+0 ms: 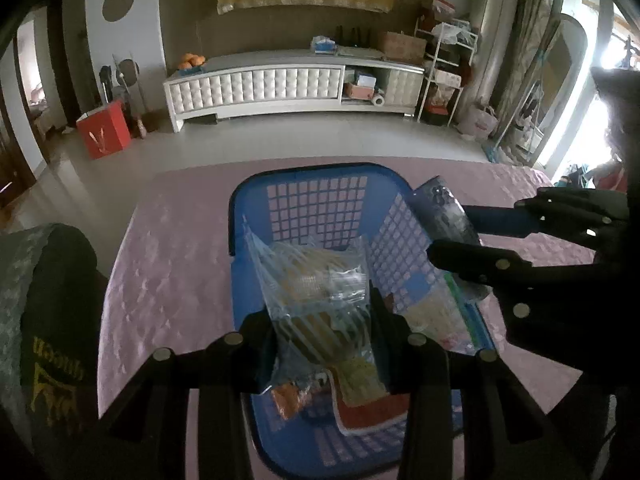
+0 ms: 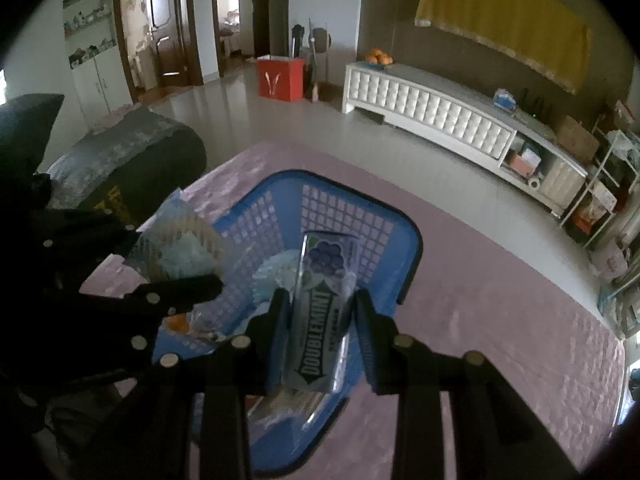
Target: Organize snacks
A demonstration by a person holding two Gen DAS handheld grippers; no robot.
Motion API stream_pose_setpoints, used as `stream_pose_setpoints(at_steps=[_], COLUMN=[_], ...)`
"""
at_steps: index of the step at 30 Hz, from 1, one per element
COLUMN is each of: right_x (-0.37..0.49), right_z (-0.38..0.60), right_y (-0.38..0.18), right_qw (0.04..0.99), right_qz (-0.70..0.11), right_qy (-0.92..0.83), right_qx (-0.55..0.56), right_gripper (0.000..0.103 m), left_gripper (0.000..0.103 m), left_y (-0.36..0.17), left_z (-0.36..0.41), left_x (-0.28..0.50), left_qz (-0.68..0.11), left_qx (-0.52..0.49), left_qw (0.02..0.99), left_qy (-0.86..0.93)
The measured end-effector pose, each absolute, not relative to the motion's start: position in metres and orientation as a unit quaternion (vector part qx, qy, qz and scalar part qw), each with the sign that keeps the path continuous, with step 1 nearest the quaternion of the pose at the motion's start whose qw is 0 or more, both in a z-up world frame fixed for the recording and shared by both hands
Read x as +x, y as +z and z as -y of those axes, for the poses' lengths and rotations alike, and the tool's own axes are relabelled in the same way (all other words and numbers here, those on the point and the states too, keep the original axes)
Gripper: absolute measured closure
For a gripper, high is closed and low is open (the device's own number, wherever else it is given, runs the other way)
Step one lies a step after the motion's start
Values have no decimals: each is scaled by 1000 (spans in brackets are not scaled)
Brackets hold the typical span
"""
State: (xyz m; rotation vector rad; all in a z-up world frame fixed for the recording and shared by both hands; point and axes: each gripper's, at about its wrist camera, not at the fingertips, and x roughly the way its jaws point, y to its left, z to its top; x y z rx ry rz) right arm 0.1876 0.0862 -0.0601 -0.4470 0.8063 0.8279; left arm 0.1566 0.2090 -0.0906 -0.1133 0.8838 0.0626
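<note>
Left wrist view: the left tongs (image 1: 324, 320) were closed on a clear crinkled snack bag (image 1: 320, 292), held above the middle of the blue basket (image 1: 240, 216). Pale wafer-like pieces were seen through the wrap; the exact contents could not be made out. Further packets lay in the basket bottom, among them a red-edged packet (image 1: 372, 412) and an orange one (image 1: 286, 400). The basket stood on a desk covered with a pink cloth (image 1: 168, 248).

Right wrist view: the right tongs (image 2: 322, 312) were clamped on a Doublemint gum pack (image 2: 320, 312), upright between the fingers, purple berry end pointing away. The pack was held over the near right part of the basket. The left tongs with their bag were seen just beside, at the left rim.

Step in hand, as judged: both items were being carried to the basket, neither yet let go. Both were off the basket floor.

Next move, as judged: each item would need to be lowered until it rests on the packets below, then freed by spreading the tongs. The two tools were close together, so one release at a time would be safer. The thin bag may cling to a finger; a slow withdrawal would be called for.

A dark cushion (image 1: 52, 320) with yellow lettering lay at the desk's left edge.
</note>
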Motion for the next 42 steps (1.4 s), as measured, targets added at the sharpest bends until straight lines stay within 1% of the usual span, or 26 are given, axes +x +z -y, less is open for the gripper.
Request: stream_pose_setpoints(at_steps=[10,13,16,18,19,20,22,28,33,37,39,40,42], right_x=[213,219,225,226,225,224,221,195,155,118,97,86,69], right_z=[-108,-110,-109,-107,-108,-106,-99,-72,-37,-12,2,9,18], right_y=[-86,-91,-93,-92,-90,-88,-81,-52,-10,17,28,33,38], right_qw=[796,799,797,800,801,804,814,837,861,883,897,902,910], right_qz=[-396,-399,-406,-406,-406,-403,-393,-374,-342,-312,-292,-284,-276], right_qy=[390,375,378,374,373,370,363,345,333,315,297,286,272], right_qx=[-242,-249,-238,-235,-234,-232,-226,-201,-173,-157,-152,-153,-149], right_gripper=[66,66,66,61,49,40,36,36,35,30,30,30,30], left_gripper=[64,61,45,44,44,44,44,44,44,44,44,41,25], left_y=[-114,-115,-113,-112,-111,-109,-102,-67,-32,-12,-4,0,9], left_z=[-219,-223,-224,-226,-225,-226,-226,-206,-176,-154,-144,-140,-130], left_x=[175,176,176,174,173,171,163,126,79,42,23,17,0], left_qz=[-438,-432,-433,-432,-432,-429,-418,-369,-327,-295,-276,-269,-248], left_qx=[-74,-81,-84,-84,-83,-82,-82,-79,-63,-62,-61,-63,-70], left_qw=[896,898,897,897,897,898,903,924,940,951,957,959,965], left_qy=[27,33,39,38,39,44,58,62,74,72,65,63,52])
